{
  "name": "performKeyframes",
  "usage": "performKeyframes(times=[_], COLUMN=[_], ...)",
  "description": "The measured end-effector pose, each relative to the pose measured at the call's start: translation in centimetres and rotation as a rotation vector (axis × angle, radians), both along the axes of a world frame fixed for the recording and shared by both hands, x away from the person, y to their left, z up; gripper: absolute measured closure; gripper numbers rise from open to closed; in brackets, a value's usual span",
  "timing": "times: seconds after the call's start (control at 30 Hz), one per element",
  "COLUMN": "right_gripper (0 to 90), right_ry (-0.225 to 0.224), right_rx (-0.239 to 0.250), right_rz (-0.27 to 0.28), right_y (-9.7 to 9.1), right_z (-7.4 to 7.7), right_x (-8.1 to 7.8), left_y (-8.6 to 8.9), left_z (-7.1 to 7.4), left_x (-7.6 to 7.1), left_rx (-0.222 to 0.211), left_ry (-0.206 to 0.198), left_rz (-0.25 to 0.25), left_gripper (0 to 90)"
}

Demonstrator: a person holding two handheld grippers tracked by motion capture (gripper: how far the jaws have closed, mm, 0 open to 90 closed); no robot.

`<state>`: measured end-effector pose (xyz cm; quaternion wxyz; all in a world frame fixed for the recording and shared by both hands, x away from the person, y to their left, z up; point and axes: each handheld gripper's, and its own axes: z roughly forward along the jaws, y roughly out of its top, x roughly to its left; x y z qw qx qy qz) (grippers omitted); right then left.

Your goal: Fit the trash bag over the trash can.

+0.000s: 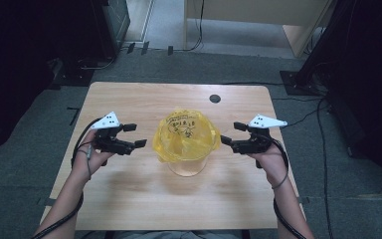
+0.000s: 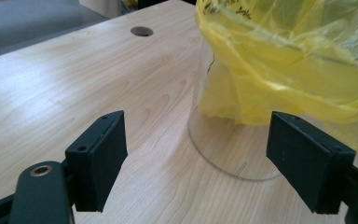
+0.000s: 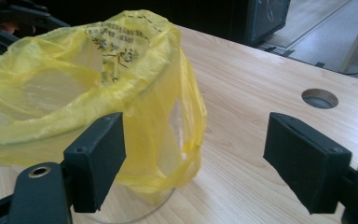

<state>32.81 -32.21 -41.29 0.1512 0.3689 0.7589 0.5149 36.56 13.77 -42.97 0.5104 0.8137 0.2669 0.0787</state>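
The yellow bag [image 1: 186,135] lining the clear bin [image 1: 187,167] sits midway between the left gripper [image 1: 134,135] and right gripper [image 1: 232,133], both with jaws apart.

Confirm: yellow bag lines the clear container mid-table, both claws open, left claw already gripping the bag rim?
Not quite. The left claw is open but grips nothing; the high view shows it apart from the yellow bag. The right claw is open too, and the bag lines the clear container.
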Motion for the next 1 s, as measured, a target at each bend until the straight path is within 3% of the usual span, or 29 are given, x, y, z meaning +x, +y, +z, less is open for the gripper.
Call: performKeyframes(times=[0.17,0.33,0.77,1.0], right_gripper=[21.0,21.1,20.9,21.0], right_ry=[0.019,0.031,0.048,0.075], right_rx=[-0.017,-0.005,-0.107,-0.125], right_rz=[-0.010,-0.018,0.006,0.010], right_y=[-0.6,-1.0,-0.9,-1.2], right_z=[-0.9,-1.9,-4.8,-6.1], right_x=[0.2,0.4,0.9,1.1], left_y=[0.0,0.2,-0.3,-0.4], left_z=[-0.8,-1.7,-3.6,-4.9], left_x=[0.2,0.4,0.6,0.9], left_rx=[0.027,0.033,0.103,0.148], left_ry=[0.003,0.010,0.014,0.025], left_rz=[0.001,0.014,0.000,-0.001], left_gripper=[19.6,19.6,19.5,19.5])
